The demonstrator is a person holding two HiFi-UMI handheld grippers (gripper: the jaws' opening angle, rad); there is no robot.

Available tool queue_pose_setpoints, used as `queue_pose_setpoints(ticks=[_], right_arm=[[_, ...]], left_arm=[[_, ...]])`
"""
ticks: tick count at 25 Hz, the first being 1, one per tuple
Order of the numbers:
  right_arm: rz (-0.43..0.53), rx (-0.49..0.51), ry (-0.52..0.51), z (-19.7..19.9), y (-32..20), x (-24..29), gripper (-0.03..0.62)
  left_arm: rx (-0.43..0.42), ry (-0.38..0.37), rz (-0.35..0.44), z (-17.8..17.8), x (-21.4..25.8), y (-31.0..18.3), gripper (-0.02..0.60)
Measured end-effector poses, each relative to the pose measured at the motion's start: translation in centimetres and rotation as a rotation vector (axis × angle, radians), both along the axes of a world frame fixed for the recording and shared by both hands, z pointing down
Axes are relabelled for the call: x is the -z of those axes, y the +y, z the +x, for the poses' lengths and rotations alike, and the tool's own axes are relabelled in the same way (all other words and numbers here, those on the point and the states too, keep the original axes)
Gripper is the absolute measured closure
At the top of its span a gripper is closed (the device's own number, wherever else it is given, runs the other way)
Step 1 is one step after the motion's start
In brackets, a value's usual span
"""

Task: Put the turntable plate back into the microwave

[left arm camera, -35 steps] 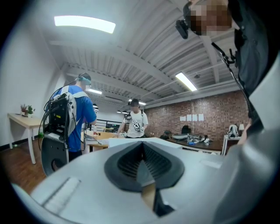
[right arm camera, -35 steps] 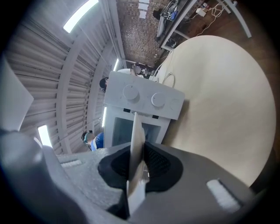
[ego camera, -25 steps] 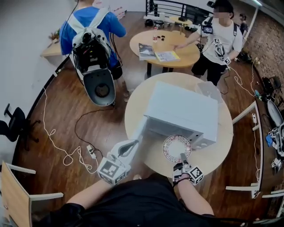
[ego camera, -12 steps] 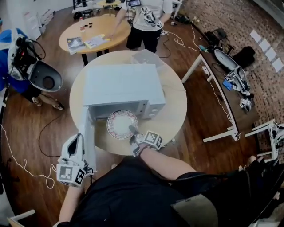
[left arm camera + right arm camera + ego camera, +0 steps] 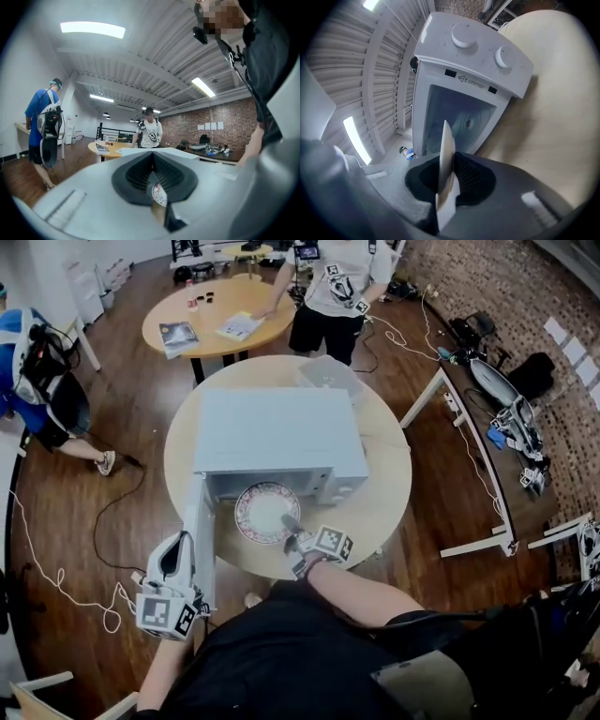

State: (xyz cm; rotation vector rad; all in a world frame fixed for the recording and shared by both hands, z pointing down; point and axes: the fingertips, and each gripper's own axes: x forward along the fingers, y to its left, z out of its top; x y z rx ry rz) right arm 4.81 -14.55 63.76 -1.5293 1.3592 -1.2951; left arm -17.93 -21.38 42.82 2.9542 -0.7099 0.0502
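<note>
Head view: right claw (image 5: 290,522) tight on turntable plate (image 5: 262,512) at microwave (image 5: 277,432) mouth, left claw (image 5: 181,543) (shut, empty) beside open door (image 5: 199,521).

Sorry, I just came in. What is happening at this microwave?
A person with a gripper in each hand is putting the turntable plate back into the white microwave on the round table. The right gripper is shut on the plate's near rim and holds it just in front of the open cavity; it is not yet set down inside. The door stands open to the left. The left gripper hangs beside the door, jaws together and holding nothing.
</note>
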Motion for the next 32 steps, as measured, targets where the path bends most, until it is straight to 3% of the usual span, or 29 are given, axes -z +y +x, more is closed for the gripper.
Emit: queue_pose_setpoints(ticks=[3, 5, 7, 9, 16, 21, 32], right_arm=[[0.006, 0.028, 0.150, 3.4, 0.8, -2.0, 0.560], [-0.011, 0.023, 0.109, 4.6, 1.4, -3.4, 0.560], [-0.031, 0.004, 0.016, 4.9, 2.0, -4.1, 0.560], [-0.047, -0.014, -0.045, 4.6, 2.5, -3.6, 0.560], [-0.026, 0.047, -0.069, 3.9, 0.8, -2.5, 0.560], [-0.018, 0.046, -0.069, 4.0, 0.4, -2.6, 0.560], [-0.006, 0.009, -0.079, 4.3, -0.8, -1.9, 0.560]], left_arm=[[-0.091, 0.066, -0.058, 3.6, -1.0, 1.6, 0.577], [-0.126, 0.043, -0.078, 5.6, -2.0, 3.3, 0.577], [-0.048, -0.043, -0.044, 5.6, -3.1, 2.0, 0.577], [-0.014, -0.077, -0.034, 5.6, -3.4, 1.3, 0.577], [0.016, -0.073, -0.017, 6.1, -2.0, 0.9, 0.577], [0.051, -0.070, -0.023, 6.1, -2.2, 0.2, 0.577], [0.029, -0.077, 0.029, 6.6, -0.2, -0.5, 0.577]])
